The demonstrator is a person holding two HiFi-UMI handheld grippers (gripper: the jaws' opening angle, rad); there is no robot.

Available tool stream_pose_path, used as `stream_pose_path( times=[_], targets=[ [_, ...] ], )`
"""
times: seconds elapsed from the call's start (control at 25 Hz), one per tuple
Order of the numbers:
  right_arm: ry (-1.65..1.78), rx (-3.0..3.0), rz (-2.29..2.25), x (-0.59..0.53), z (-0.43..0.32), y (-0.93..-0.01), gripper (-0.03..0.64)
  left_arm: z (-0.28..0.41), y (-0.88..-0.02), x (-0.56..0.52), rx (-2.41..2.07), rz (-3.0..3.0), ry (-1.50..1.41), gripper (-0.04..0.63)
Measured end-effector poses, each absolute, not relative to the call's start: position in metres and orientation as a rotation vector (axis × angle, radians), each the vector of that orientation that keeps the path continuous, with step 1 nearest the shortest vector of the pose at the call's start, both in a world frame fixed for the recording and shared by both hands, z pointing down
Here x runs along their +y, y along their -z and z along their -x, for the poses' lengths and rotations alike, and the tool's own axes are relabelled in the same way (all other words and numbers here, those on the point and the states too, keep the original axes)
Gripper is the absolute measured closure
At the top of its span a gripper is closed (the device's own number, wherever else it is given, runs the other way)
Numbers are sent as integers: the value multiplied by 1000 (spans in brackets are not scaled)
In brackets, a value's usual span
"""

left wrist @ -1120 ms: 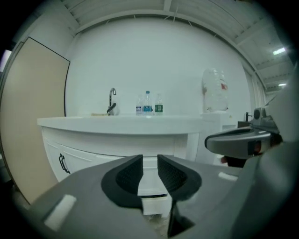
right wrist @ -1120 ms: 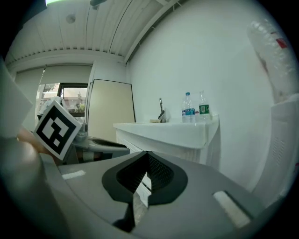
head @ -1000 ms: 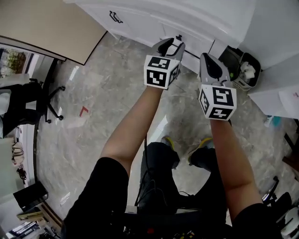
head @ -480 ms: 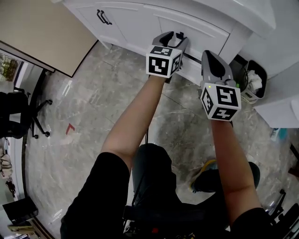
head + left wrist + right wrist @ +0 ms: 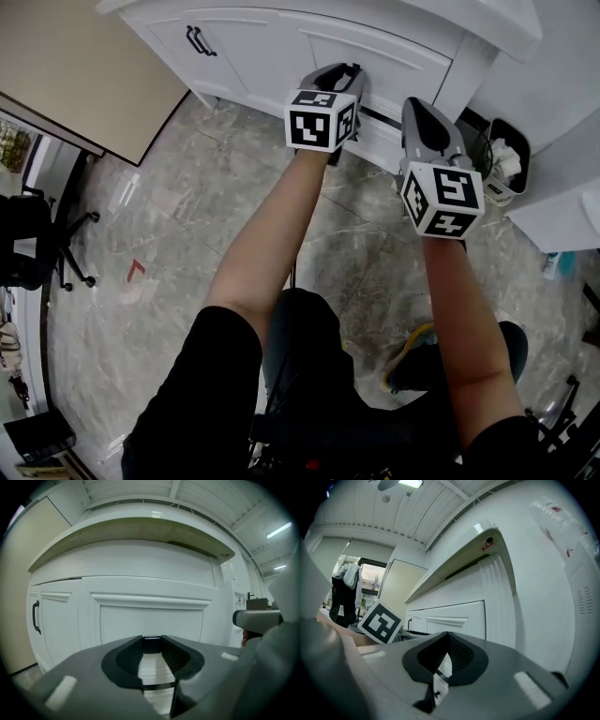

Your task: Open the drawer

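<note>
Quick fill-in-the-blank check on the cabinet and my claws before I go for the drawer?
The left claw faces the cabinet with its jaws ___.
The cabinet is ___ in colour.
The door handle at the head view's upper left is ___.
The bin sits near the head view's ___ edge.
Missing words: apart; white; black; right.
</note>
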State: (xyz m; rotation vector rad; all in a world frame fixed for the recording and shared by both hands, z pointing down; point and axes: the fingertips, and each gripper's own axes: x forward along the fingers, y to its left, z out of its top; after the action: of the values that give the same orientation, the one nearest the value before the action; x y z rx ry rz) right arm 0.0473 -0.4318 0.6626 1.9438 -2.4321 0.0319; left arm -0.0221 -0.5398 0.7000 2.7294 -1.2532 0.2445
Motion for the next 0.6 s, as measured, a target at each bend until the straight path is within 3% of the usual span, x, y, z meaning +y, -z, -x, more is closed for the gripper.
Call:
stream_pose_path(
  times=[0.6],
  targets=[
    [-51,-2447,-1850,-394,-16,-666,594,51,-698,-486,-1251,-2704,-291,460]
  ],
)
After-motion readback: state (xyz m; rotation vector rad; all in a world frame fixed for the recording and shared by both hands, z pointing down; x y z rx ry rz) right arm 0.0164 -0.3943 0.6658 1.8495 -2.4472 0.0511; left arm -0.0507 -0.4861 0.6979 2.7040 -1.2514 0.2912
